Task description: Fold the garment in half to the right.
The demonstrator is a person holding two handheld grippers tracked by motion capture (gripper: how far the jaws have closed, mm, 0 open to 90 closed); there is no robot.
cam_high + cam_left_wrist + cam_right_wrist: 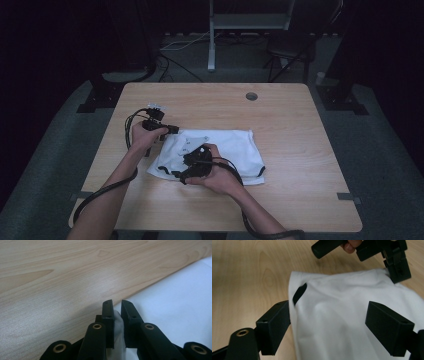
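A white cloth [230,145] with black trim lies flat near the middle of the wooden table [280,110]. My left gripper [167,131] is at the cloth's far left corner. In the left gripper view its jaws [117,303] stand almost together with a fold of the cloth's [175,295] edge pinched between them. My right gripper [182,175] hovers over the near left part of the cloth. Its jaws [329,315] are spread wide above the cloth [337,297], beside a black-trimmed slit [299,293]. The left gripper [398,272] shows at the cloth's far corner.
A round cable hole [251,96] sits near the table's far edge. Bare wood [62,277] stretches left of the cloth and to its right. Behind the table stand a white frame [212,35] and dark stands on the grey floor. Cables trail from both grippers.
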